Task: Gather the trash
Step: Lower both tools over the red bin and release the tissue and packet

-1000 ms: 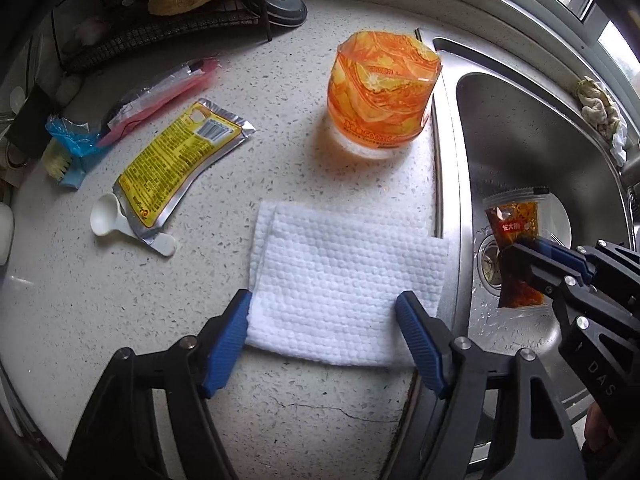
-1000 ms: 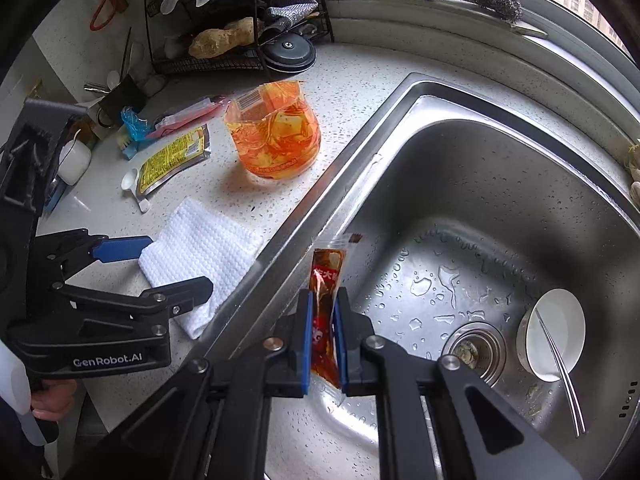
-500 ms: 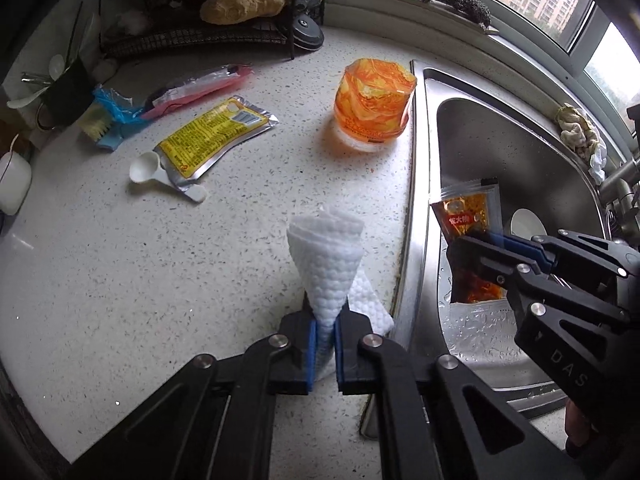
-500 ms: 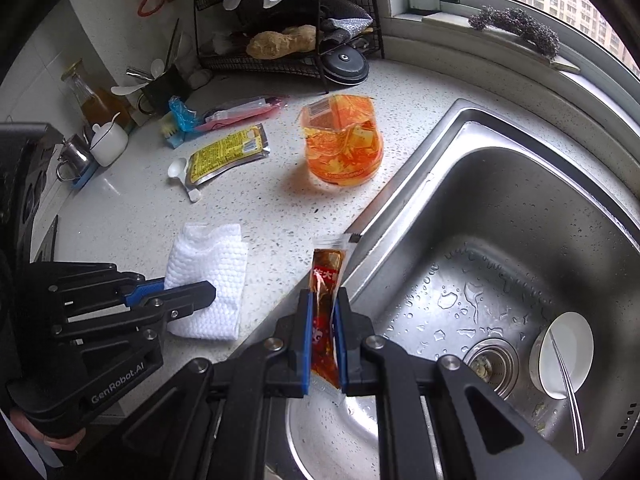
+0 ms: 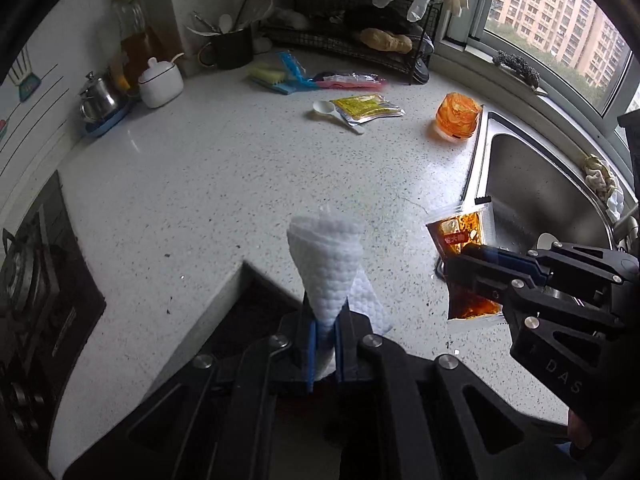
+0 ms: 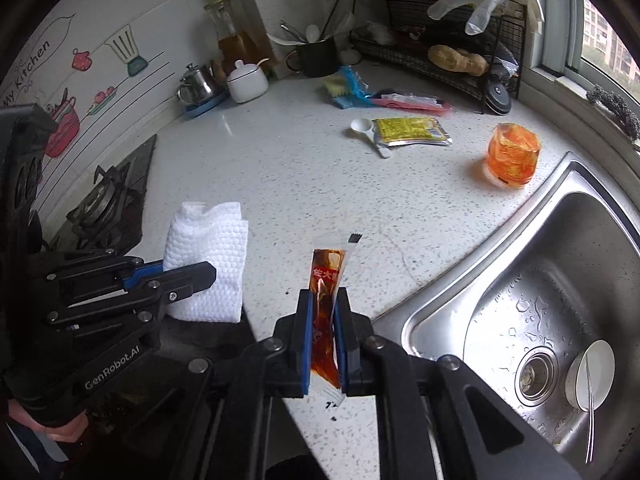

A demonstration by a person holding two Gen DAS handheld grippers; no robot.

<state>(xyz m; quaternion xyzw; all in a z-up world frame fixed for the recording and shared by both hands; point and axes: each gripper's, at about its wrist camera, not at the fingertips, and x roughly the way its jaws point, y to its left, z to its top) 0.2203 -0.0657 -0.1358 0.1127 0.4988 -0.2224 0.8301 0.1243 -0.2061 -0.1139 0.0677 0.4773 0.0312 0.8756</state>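
Note:
My left gripper (image 5: 325, 332) is shut on a folded white paper towel (image 5: 326, 264), held up off the speckled counter (image 5: 240, 168) near its front edge. To its right, my right gripper (image 6: 323, 304) is shut on a brown sauce sachet (image 6: 326, 280), also lifted clear. The left gripper (image 6: 200, 274) with the towel (image 6: 208, 256) shows at the left of the right wrist view; the right gripper (image 5: 468, 258) with the sachet (image 5: 460, 236) shows at the right of the left wrist view. Farther back lie a yellow foil packet (image 5: 366, 107), a white plastic spoon (image 5: 328, 110) and an orange plastic cup (image 5: 456, 118).
A steel sink (image 6: 560, 264) with a small white dish (image 6: 588, 372) lies to the right. A gas hob (image 6: 104, 204) sits at the left. A wire rack (image 5: 352, 36), a pink packet (image 5: 352, 80), a sponge (image 5: 272, 76), a white sugar pot (image 5: 160, 84) and a kettle (image 5: 98, 98) line the back.
The left gripper closed on the towel and lifted it. Both grippers pulled back and up from the sink edge toward the counter's front, carrying towel and sachet; the view widened.

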